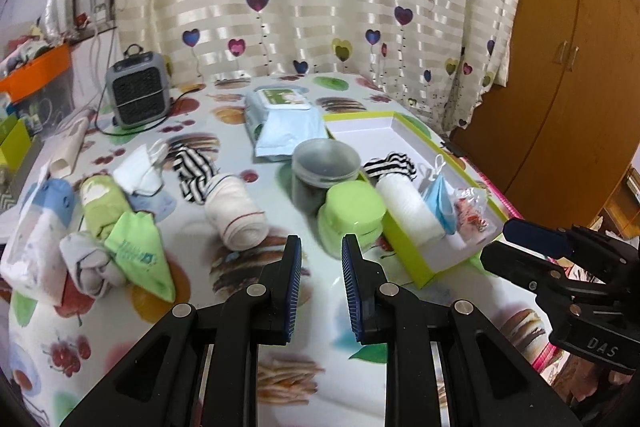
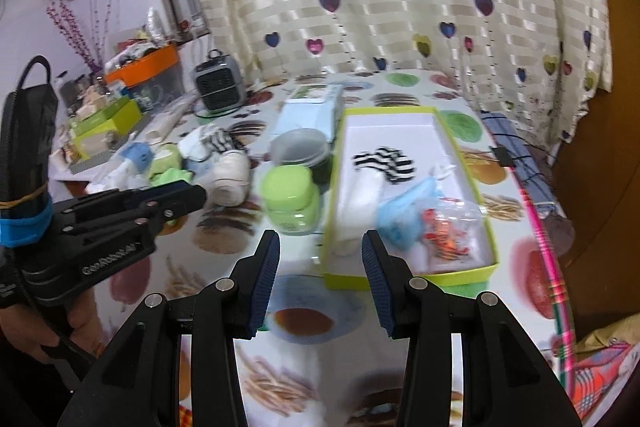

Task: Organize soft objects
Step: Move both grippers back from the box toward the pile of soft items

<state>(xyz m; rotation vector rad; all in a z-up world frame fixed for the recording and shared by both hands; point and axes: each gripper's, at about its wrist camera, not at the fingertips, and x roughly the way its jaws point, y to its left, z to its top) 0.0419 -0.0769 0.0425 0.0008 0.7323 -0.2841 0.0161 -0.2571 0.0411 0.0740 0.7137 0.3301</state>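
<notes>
A lime-edged white box point(image 1: 404, 247) point(image 2: 404, 277) holds a striped sock point(image 1: 390, 163) point(image 2: 386, 159), a white roll point(image 1: 408, 207), a blue face mask point(image 1: 438, 201) point(image 2: 400, 215) and a clear bag with red bits point(image 2: 448, 227). Loose on the table lie a beige bandage roll point(image 1: 236, 213) point(image 2: 230, 181), another striped sock point(image 1: 194, 167), a white mask point(image 1: 140, 167), a green pouch point(image 1: 140, 251) and rolled socks point(image 1: 86, 263). My left gripper point(image 1: 320, 291) is open and empty, in front of the bandage roll. My right gripper point(image 2: 320, 283) is open and empty, at the box's near end.
A green-lidded jar point(image 1: 352, 215) point(image 2: 290, 199) and a grey-lidded dark jar point(image 1: 324, 167) stand left of the box. Wet-wipe packs point(image 1: 280, 119) and a small grey heater point(image 1: 138, 91) sit further back. A curtain hangs behind; a wooden wardrobe point(image 1: 568, 67) is right.
</notes>
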